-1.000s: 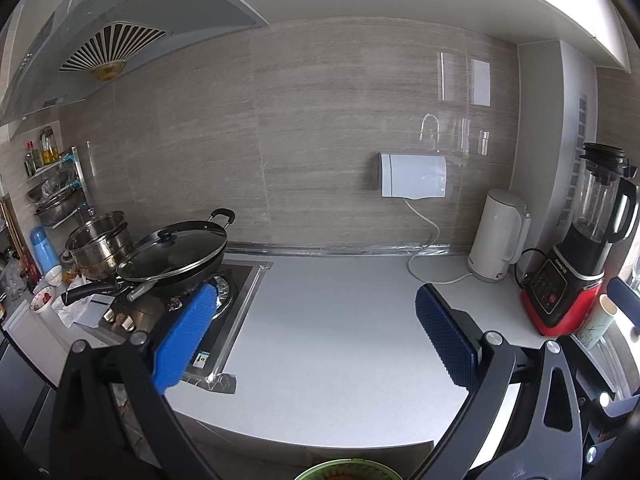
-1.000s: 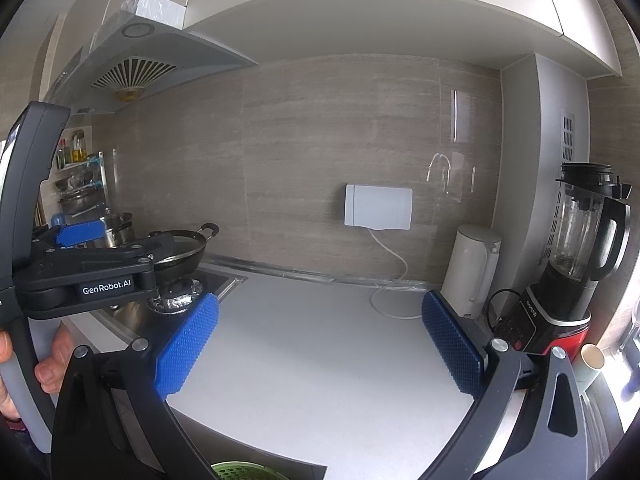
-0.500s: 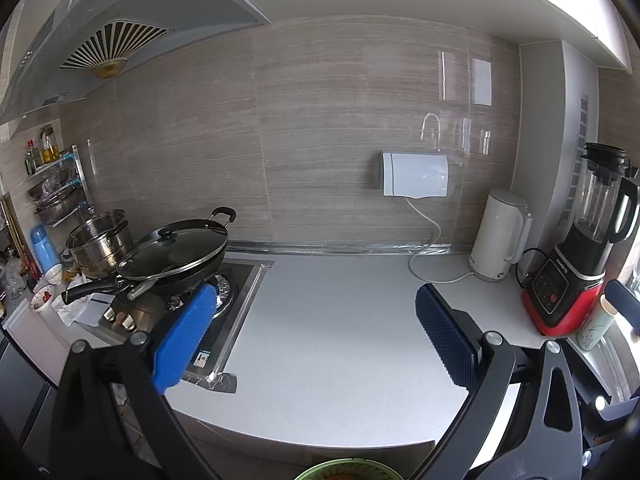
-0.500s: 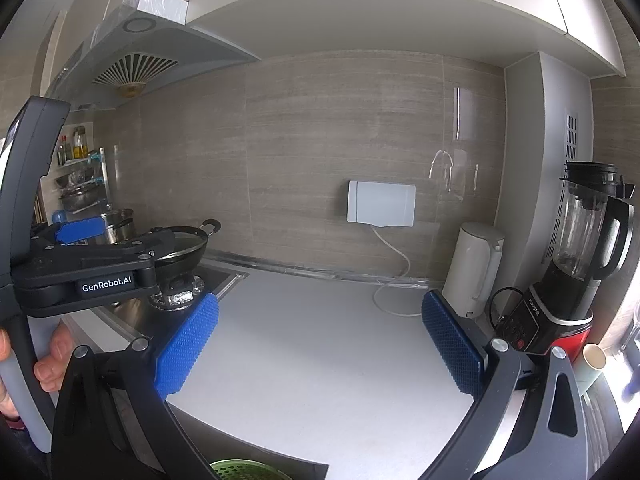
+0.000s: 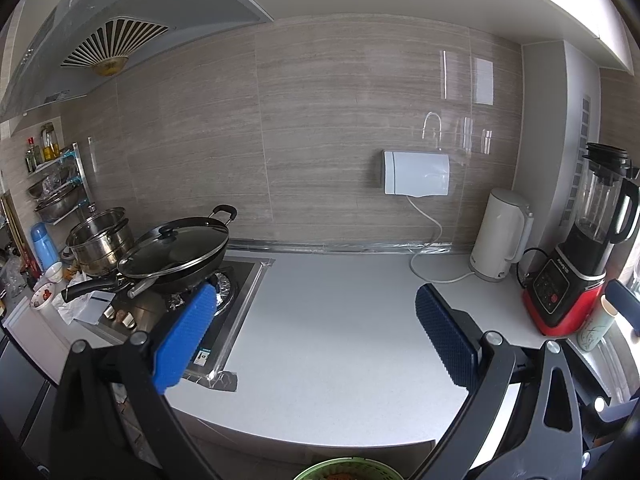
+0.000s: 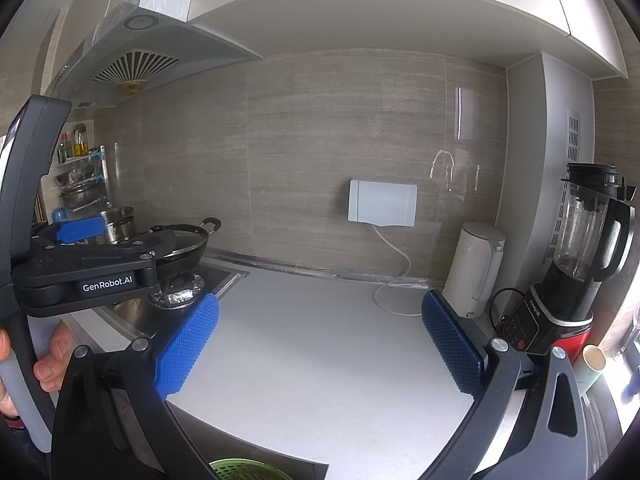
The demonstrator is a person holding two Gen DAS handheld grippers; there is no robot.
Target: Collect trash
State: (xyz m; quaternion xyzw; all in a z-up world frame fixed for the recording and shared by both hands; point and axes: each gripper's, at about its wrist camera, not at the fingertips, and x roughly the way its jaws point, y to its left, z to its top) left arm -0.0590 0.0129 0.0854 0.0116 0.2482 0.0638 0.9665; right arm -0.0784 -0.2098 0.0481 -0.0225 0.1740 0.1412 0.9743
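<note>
A white desk (image 5: pixel 340 320) ran beneath a beige tiled wall (image 5: pixel 320 120) in a kitchen, with a range hood (image 5: pixel 116 40) overhead at ten o'clock. Both grippers hovered above its front edge: the left gripper (image 5: pixel 312 340) and the right gripper (image 6: pixel 320 344) each held their blue-padded fingers (image 6: pixel 188 344) spread wide apart, gripping nothing. At nine o'clock in the left wrist view a lidded black wok (image 5: pixel 176 252) sat on the stove (image 5: pixel 224 304), a steel pot (image 5: pixel 100 240) just behind it; their contents could not be made out. At three o'clock stood a white kettle (image 5: pixel 500 236), a red-based blender (image 5: pixel 580 256) with a seemingly empty jar, and a pale cup (image 5: pixel 600 324) beside it. A white wall box (image 5: pixel 416 172) trailed a cord (image 5: pixel 432 232) down to the desk. At six o'clock, below the desk's edge, the rim of a green basket (image 5: pixel 344 470) showed; what lay inside was too cropped to tell. No loose trash was visible on the desk.
</note>
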